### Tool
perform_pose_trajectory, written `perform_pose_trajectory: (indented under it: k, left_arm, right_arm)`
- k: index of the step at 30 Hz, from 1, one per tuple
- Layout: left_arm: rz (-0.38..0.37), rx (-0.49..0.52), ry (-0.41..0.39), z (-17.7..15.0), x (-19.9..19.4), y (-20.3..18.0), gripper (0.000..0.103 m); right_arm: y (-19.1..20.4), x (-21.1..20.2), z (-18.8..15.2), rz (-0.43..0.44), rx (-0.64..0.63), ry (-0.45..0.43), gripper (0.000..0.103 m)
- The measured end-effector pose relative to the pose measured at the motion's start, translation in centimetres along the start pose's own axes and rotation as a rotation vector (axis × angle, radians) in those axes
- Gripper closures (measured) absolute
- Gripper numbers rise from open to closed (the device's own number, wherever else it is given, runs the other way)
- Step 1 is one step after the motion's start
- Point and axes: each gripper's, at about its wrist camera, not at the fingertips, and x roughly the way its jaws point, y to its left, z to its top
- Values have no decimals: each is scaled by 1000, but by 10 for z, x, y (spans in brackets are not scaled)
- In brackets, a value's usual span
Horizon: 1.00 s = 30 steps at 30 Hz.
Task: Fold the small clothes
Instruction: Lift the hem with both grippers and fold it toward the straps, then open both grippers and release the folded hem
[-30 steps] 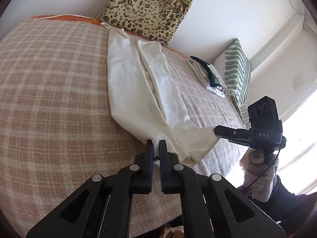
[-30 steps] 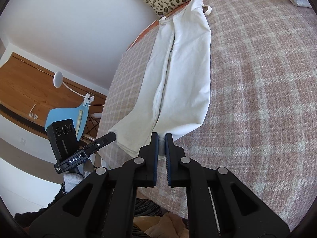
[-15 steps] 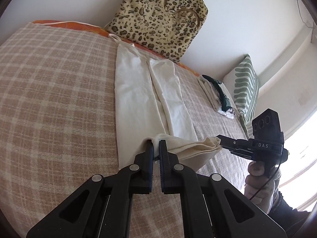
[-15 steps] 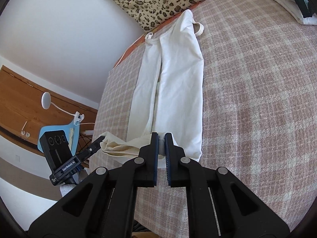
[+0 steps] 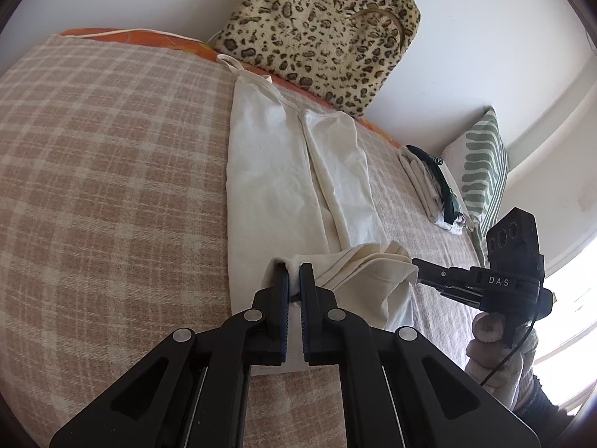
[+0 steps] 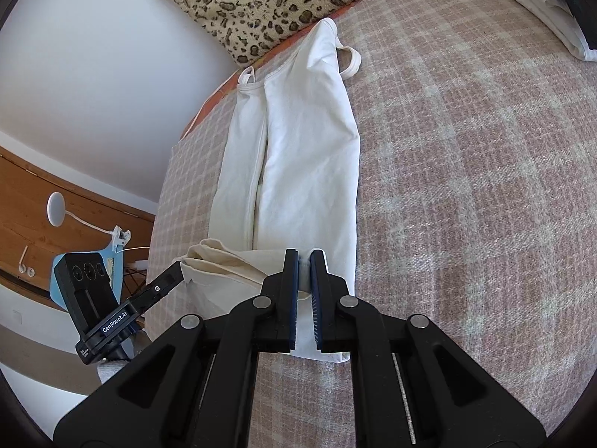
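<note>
A long white strappy garment (image 5: 268, 171) lies lengthwise on the checked bed cover (image 5: 104, 171), both sides folded inward; it also shows in the right wrist view (image 6: 309, 156). My left gripper (image 5: 294, 280) is shut on one corner of its bottom hem. My right gripper (image 6: 304, 265) is shut on the other corner, and shows in the left wrist view (image 5: 419, 274). The hem (image 5: 365, 261) is lifted off the bed and carried over the garment toward the strap end. The left gripper appears in the right wrist view (image 6: 177, 274).
A leopard-print cushion (image 5: 321, 26) leans on the wall beyond the straps. A stack of folded clothes (image 5: 433, 186) and a green striped pillow (image 5: 481, 164) lie at the right of the bed. A wooden headboard and clip lamp (image 6: 56, 212) stand beyond the bed's left side.
Both grippers have lifted the bottom hem off the bed edge and moved it forward over the garment, which now doubles over itself.
</note>
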Motion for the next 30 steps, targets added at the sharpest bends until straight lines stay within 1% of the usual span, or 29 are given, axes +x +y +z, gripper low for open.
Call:
perform_pose_trajectory:
  k: [5, 12, 14, 16, 17, 18, 19, 21, 23, 26, 30]
  left_arm:
    - [24, -16, -1, 0, 4, 3, 99]
    - [40, -33, -5, 1, 4, 9, 98]
    - [51, -49, -5, 2, 4, 11, 92]
    - [72, -60, -7, 4, 1, 12, 90]
    - [78, -64, -15, 5, -1, 13, 86]
    - [81, -69, -28, 5, -5, 14, 83]
    - [77, -72, -41, 6, -9, 15, 78]
    - [81, -70, -60, 7, -16, 16, 76]
    - [74, -62, -70, 7, -21, 16, 75]
    - [66, -41, -62, 4, -25, 15, 75]
    - [74, 44, -27, -3, -18, 3, 75]
  right_arm:
    - [-2, 9, 3, -15, 1, 13, 95]
    - [2, 9, 6, -46, -13, -2, 95]
    - [2, 9, 7, -46, -18, -1, 95]
    - [1, 7, 8, -36, -16, -3, 95]
    - [1, 6, 9, -40, -18, -5, 94]
    - [0, 3, 10, -49, -22, -12, 90]
    - [0, 1, 10, -64, -26, -26, 83]
    - [-1, -8, 10, -102, -40, -65, 74]
    - [1, -14, 10, -118, -70, -87, 73]
    - [13, -14, 6, -134, -151, -96, 73]
    - [38, -3, -6, -182, -298, -93, 73]
